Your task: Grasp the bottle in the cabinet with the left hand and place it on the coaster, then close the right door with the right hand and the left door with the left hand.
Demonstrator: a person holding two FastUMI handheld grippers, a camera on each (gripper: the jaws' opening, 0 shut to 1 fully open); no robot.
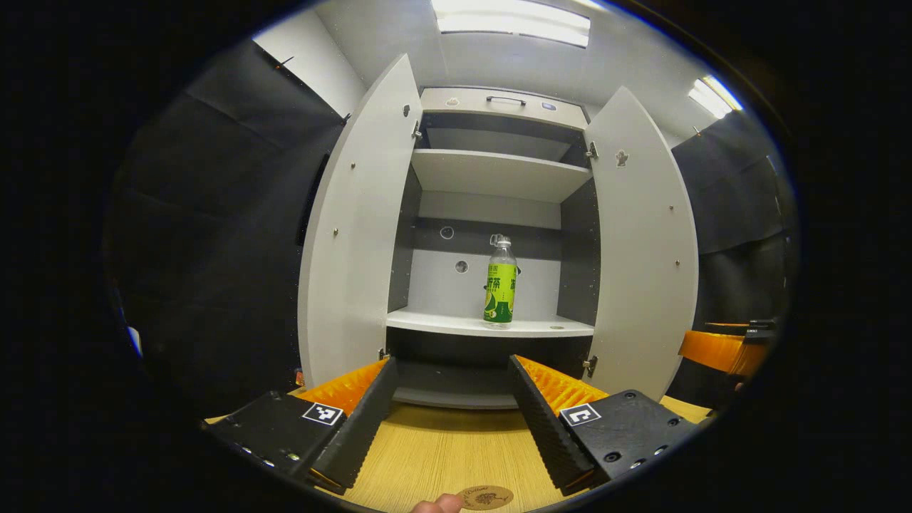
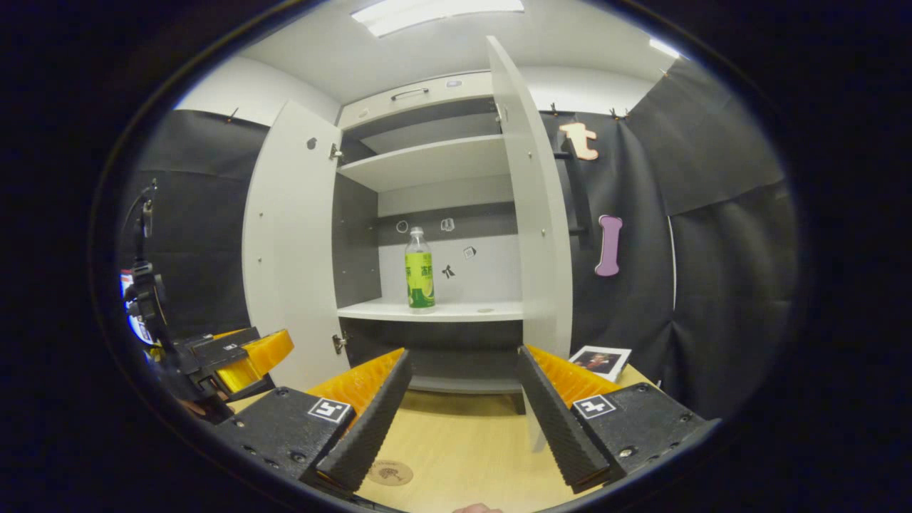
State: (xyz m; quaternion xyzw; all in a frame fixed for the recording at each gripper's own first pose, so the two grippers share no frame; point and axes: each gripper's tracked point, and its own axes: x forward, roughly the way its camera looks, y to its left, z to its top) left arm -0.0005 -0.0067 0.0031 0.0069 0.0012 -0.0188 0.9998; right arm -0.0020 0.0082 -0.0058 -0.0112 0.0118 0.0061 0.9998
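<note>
Ribbed black tongs [image 1: 452, 420] gape toward clear green-labelled bottle [image 1: 500, 283].

Black cloth [image 2: 712, 235] drapes the booth walls beneath a white ceiling [image 1: 513, 60] with bright light panels [image 1: 513, 21].

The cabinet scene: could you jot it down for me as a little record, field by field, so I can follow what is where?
cabinet: both doors swung open
bottle: upright on the lower shelf, green label, untouched
upper shelf: bare where it shows
coaster: round, on the wooden table, in front of the cabinet
left gripper: open, above the table, facing the bottle
right gripper: open, above the table, holding nothing
card: lies on the table by the right door
</note>
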